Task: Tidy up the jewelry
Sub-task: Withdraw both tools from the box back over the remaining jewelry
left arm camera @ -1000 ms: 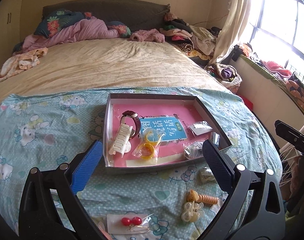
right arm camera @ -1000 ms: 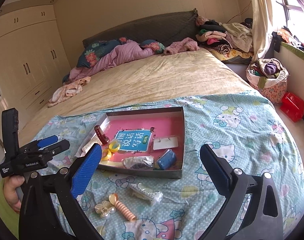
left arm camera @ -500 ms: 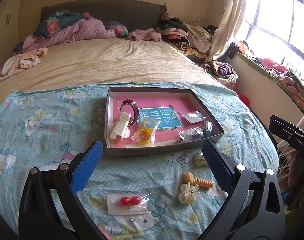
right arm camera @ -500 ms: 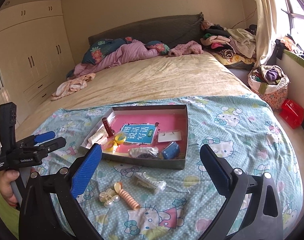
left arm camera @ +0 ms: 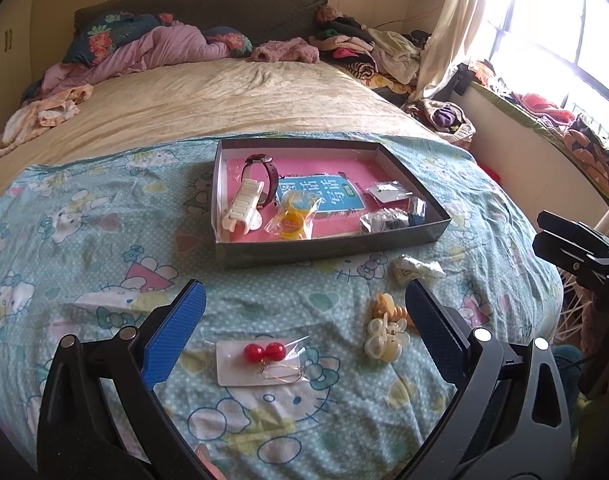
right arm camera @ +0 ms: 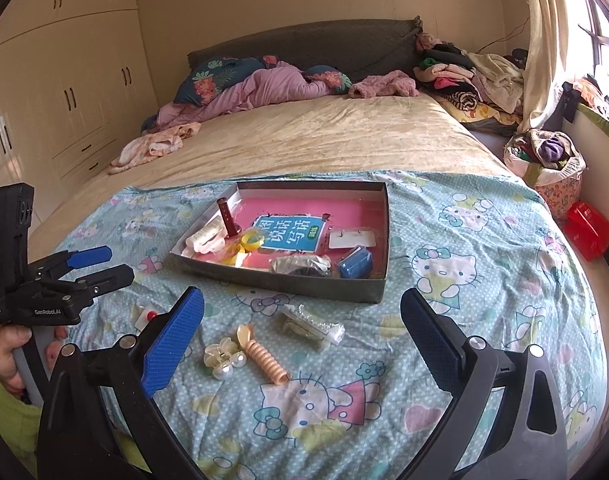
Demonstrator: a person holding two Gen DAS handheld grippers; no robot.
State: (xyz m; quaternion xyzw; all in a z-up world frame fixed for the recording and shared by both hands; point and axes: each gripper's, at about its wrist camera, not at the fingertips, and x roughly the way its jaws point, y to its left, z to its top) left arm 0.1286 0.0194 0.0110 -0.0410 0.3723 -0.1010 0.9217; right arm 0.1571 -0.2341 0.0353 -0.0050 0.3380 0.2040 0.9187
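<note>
1. Both grippers hover over the bed's blue cartoon-print sheet; left gripper fingers spread wide, holding nothing.
2. Right gripper fingers also spread wide, nothing between them.
3. Grey box sits mid-sheet and holds a watch, white hair claw, bagged yellow ring, blue-labelled booklet, small card and dark bagged item.
4. Loose on the sheet outside the box: red-bead earrings on a card between the left fingers, pearl clip, peach spiral hair tie, clear packet.
5. A hand grips the left gripper's handle, seen in the right view.
</note>
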